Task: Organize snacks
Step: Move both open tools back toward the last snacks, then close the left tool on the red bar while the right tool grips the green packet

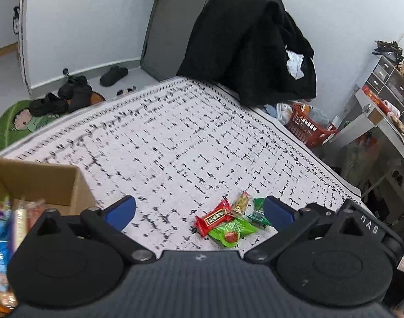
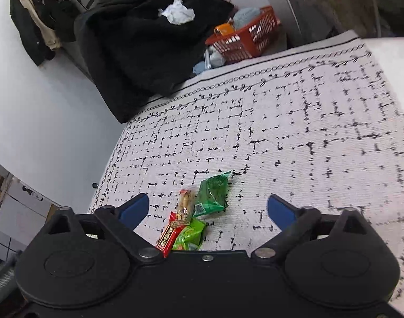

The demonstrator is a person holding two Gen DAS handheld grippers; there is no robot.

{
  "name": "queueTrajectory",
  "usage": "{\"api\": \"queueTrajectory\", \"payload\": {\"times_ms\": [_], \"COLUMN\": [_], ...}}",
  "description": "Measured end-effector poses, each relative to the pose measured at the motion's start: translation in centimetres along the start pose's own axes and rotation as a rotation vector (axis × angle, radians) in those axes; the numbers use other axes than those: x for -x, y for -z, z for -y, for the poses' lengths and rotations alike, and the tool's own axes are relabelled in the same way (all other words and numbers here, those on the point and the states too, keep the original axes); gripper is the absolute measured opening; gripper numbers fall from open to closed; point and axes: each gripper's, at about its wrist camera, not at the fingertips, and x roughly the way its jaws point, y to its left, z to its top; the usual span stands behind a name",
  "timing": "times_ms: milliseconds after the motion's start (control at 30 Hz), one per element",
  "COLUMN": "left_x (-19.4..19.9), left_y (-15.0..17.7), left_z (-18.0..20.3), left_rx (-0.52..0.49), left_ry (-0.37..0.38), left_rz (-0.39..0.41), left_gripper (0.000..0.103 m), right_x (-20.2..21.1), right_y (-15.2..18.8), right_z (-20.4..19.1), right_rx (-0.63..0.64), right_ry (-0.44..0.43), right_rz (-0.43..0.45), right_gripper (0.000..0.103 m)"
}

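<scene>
A small pile of snack packets lies on the white patterned cloth: a red packet (image 1: 212, 220), a light green packet with a red fruit (image 1: 232, 232), a tan packet (image 1: 240, 203) and a dark green packet (image 1: 259, 210). My left gripper (image 1: 199, 212) is open and empty, with the pile between its blue fingertips. A cardboard box (image 1: 43, 182) holding several snacks stands at its left. In the right wrist view the red packet (image 2: 169, 234), light green packet (image 2: 190, 235), tan packet (image 2: 186, 206) and dark green packet (image 2: 212, 193) lie just ahead. My right gripper (image 2: 208, 210) is open and empty above them.
A black coat (image 1: 249, 42) is draped over a chair at the table's far edge. A red basket (image 1: 306, 126) with items sits on the floor beyond it; it shows in the right wrist view (image 2: 244, 38). Black shoes (image 1: 67, 96) lie on the floor at left.
</scene>
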Motion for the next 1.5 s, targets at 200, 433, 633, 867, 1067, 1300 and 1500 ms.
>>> {"api": "queueTrajectory", "payload": {"times_ms": [200,433,633,867,1067,1300,1500], "left_x": [-4.1,-8.6,-11.1,-12.9,-13.1,-12.6,-10.8], "left_y": [0.6,1.8,2.8,3.0,3.1,3.4,3.0], "left_z": [0.4,0.5,0.6,1.5,1.9,2.2,1.4], "left_rx": [0.000,-0.026,-0.057,-0.128,-0.153,-0.174,-0.122], "left_ry": [-0.002,-0.010,-0.007,-0.023,-0.023,0.023,0.026], "left_rz": [-0.053,-0.127,-0.151,-0.134,-0.143,-0.174,-0.172], "left_gripper": [0.091,0.069,0.067,0.068,0.065,0.029,0.025], "right_x": [-3.1,-5.6,-6.4,-7.8,-8.5,-8.4,-6.5], "right_y": [0.3,0.8,0.8,0.7,1.4,1.9,1.9], "right_z": [0.8,1.6,1.6,0.8,-0.5,-1.2,-1.5], "right_rx": [-0.012,-0.015,0.008,0.060,0.158,0.240,0.218], "right_ry": [-0.038,-0.037,-0.036,-0.021,0.020,0.068,0.034], "right_rz": [-0.043,-0.074,-0.059,-0.042,-0.028,-0.041,-0.032], "right_gripper": [0.079,0.069,0.066,0.066,0.066,0.032,0.030]}}
